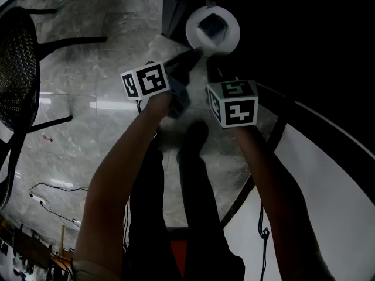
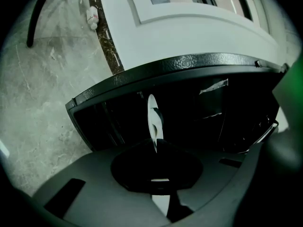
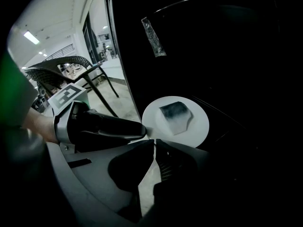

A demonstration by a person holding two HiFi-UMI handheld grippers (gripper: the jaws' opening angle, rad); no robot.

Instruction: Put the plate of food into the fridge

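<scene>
A white plate (image 1: 225, 37) carrying a pale slab of food (image 1: 212, 25) hangs in front of the dark open fridge (image 1: 293, 22). My left gripper (image 1: 195, 54) is shut on the plate's near rim. In the left gripper view the plate (image 2: 152, 117) shows edge-on between the jaws. From the right gripper view the plate (image 3: 199, 126) faces the camera, with the food (image 3: 176, 116) on it and the left gripper (image 3: 142, 127) at its left rim. My right gripper (image 3: 155, 143) sits just below the plate, jaws together, with nothing visible between them.
A black mesh chair (image 1: 17, 69) stands on the marble floor at the left. A round white table (image 1: 328, 180) with a dark rim is at the lower right. Cables (image 1: 53, 198) lie on the floor. A strip of tape (image 3: 154, 37) is stuck inside the fridge.
</scene>
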